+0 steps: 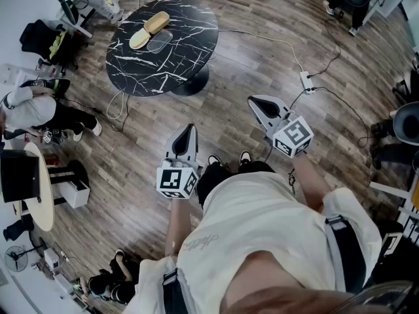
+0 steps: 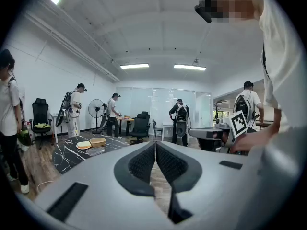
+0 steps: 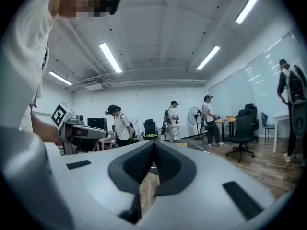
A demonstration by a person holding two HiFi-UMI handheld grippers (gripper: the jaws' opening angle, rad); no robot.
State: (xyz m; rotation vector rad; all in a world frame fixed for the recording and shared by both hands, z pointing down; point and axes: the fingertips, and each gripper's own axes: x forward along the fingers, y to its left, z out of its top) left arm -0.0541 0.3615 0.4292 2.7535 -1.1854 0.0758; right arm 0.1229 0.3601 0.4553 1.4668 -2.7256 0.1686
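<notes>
I hold both grippers in the air over a wooden floor, pointing away from me. The left gripper [image 1: 188, 129] is shut, its ribbed pads [image 2: 144, 163] pressed together with nothing between them. The right gripper [image 1: 257, 102] is likewise shut and empty, pads [image 3: 139, 164] closed. Each sees the other: the right gripper [image 2: 213, 134] at the left gripper view's right, the left gripper [image 3: 82, 129] at the right gripper view's left. Ahead of the left gripper stands a round black marble table [image 1: 171, 61] bearing two tan bread-like pieces [image 1: 149, 29] and a clear container [image 1: 159, 40].
Cables and a power strip [image 1: 306, 81] lie on the floor ahead right. A person [image 1: 29, 110] sits at the left, beside a white round table [image 1: 43, 195]. Several standing people, office chairs [image 2: 140, 126] and a fan [image 2: 96, 110] fill the far room.
</notes>
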